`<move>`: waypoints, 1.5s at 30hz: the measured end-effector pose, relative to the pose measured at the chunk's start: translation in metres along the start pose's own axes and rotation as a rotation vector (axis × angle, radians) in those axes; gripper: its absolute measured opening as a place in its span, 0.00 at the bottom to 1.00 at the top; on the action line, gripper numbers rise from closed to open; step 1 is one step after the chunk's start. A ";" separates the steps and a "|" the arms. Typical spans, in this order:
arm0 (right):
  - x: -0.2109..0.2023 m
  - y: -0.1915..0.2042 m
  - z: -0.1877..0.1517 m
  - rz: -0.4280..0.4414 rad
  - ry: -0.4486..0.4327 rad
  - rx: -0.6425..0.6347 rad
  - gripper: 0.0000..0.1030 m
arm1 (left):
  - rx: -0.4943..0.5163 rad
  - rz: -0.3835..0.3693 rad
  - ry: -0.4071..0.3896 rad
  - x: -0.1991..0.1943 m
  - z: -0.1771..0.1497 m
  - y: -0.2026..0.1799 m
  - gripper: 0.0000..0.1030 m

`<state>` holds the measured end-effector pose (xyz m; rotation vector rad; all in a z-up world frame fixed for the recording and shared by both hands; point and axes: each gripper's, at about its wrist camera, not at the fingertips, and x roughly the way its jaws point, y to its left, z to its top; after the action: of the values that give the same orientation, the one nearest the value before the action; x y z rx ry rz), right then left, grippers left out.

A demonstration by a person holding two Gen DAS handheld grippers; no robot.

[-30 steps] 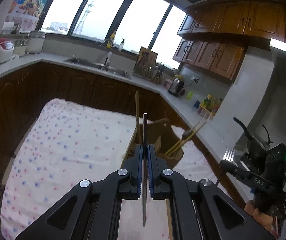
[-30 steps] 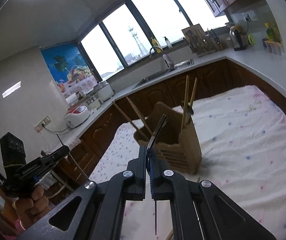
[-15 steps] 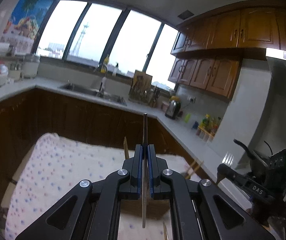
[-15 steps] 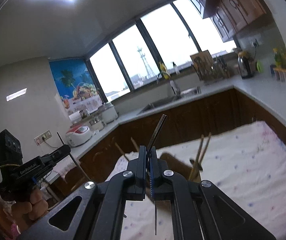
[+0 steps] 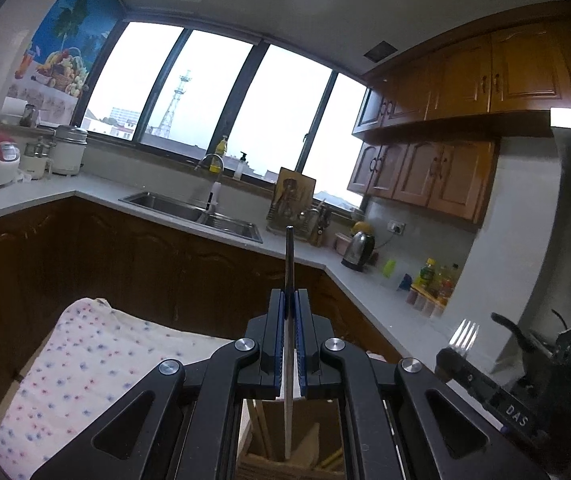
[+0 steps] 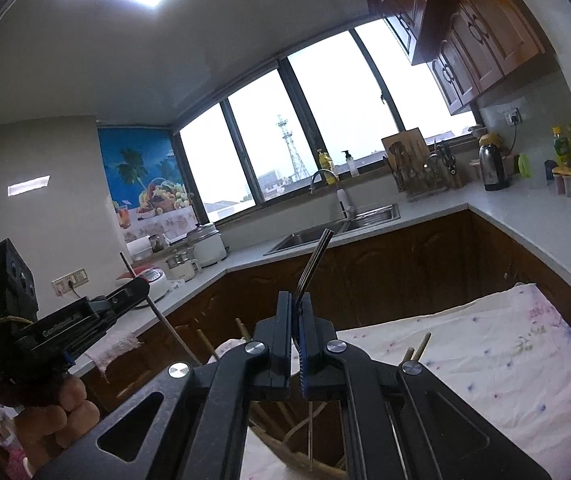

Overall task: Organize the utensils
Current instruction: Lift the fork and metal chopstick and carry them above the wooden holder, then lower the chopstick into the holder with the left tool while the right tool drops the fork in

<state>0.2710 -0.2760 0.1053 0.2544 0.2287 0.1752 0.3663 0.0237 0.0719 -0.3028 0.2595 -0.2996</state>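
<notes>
Black left gripper (image 5: 290,300) points almost level, fingers pinching a thin knife (image 5: 288,264) edge-on; its lower end hangs in the wooden holder (image 5: 269,440) below. Right gripper (image 6: 296,312), also near level, pinches a fork (image 6: 312,264), tines tilted up-right, over the same holder (image 6: 285,432) on the cloth-covered bench (image 6: 485,360).
</notes>
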 end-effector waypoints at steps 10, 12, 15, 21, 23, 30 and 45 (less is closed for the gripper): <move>0.019 -0.010 -0.038 -0.008 0.036 -0.017 0.03 | 0.017 0.017 0.034 0.040 -0.041 0.000 0.03; 0.022 -0.011 -0.042 -0.015 0.046 -0.026 0.03 | 0.028 0.020 0.048 0.044 -0.045 0.000 0.03; 0.020 -0.011 -0.044 -0.016 0.040 -0.023 0.03 | 0.032 0.019 0.068 0.046 -0.047 0.003 0.03; 0.010 -0.001 -0.020 -0.009 -0.053 -0.049 0.03 | 0.024 0.028 0.102 0.049 -0.049 0.008 0.03; 0.015 0.000 -0.016 -0.014 -0.063 -0.059 0.03 | 0.019 0.028 0.113 0.049 -0.050 0.008 0.03; 0.038 0.003 -0.047 -0.055 -0.015 -0.125 0.03 | 0.016 0.030 0.128 0.051 -0.052 0.007 0.03; 0.028 -0.019 -0.081 -0.063 0.141 -0.044 0.03 | -0.034 0.033 0.153 0.044 -0.053 0.022 0.05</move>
<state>0.2804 -0.2698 0.0187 0.1907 0.3717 0.1360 0.3966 0.0164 0.0068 -0.3088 0.4204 -0.2861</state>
